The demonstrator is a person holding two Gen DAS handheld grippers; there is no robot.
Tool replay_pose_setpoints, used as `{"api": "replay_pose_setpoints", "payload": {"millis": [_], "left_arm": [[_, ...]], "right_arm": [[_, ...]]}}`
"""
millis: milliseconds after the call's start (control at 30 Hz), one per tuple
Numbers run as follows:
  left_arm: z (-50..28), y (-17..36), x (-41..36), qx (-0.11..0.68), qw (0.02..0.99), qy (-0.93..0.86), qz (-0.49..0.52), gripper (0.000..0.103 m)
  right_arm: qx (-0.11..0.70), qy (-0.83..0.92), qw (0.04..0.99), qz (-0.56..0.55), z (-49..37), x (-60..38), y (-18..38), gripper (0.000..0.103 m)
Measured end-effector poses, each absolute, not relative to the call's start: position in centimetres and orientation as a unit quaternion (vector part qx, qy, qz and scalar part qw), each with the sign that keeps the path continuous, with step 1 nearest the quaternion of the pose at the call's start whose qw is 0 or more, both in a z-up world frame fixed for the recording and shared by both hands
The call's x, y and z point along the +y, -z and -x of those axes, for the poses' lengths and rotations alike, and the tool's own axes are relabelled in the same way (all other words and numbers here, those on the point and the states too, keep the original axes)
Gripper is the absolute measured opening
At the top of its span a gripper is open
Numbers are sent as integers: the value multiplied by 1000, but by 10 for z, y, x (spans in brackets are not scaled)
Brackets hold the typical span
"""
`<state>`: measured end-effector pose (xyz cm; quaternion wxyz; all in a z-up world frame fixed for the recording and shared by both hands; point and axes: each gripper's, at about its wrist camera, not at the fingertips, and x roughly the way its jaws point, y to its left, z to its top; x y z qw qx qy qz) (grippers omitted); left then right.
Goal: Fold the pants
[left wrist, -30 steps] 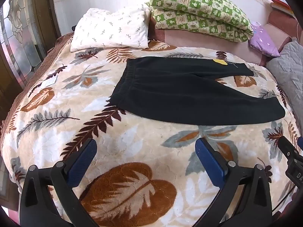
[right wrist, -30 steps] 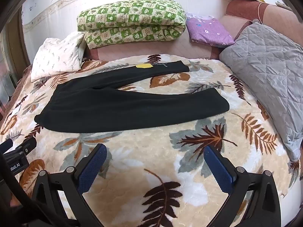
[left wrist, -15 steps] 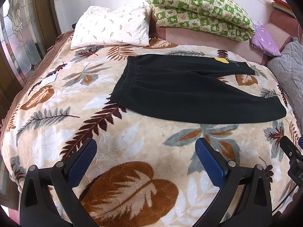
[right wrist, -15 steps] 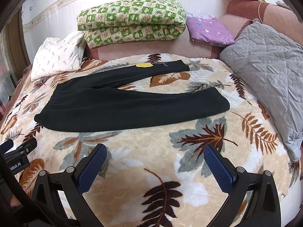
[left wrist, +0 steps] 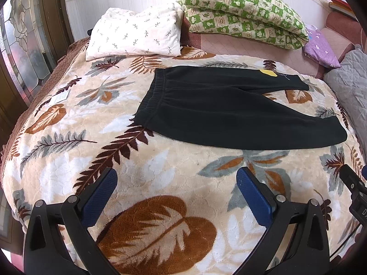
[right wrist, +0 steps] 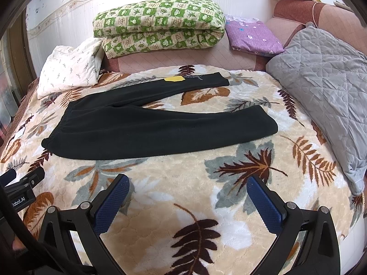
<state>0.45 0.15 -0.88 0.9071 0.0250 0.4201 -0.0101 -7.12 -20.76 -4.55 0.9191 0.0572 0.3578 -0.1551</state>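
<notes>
A bed covered by a plush cream blanket printed with brown, rust and grey leaves [left wrist: 160, 160] filled both views, with a pale wall behind it. At the head of the bed lay a white pillow sprigged with small leaves [left wrist: 135, 36], a folded green-and-cream checked quilt [right wrist: 160, 25], a folded purple flowered cloth [right wrist: 252, 34] and, along the right side, a grey quilted cushion [right wrist: 321, 87].

The black fleece pants with an elastic waistband [left wrist: 218, 110] lay flat and unfolded across the middle of the blanket, waistband toward the left side of the bed and the two legs spread apart in a narrow V toward the right. A small yellow tag [right wrist: 174, 79] rested on the farther leg near its cuff.

The left gripper [left wrist: 176, 183], with blue ribbed pads, was held wide apart and gripped nothing, hovering over the blanket short of the pants. The right gripper [right wrist: 188, 190] was likewise spread wide and empty, also short of the nearer leg.
</notes>
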Motion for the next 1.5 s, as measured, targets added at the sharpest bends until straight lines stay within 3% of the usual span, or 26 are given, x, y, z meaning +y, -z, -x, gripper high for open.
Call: {"api": "replay_pose_setpoints", "payload": {"millis": [1500], "left_arm": [[-14, 18, -3, 430, 902, 12, -31, 103]], "right_arm": [[367, 152, 916, -62, 62, -215, 55, 103]]}}
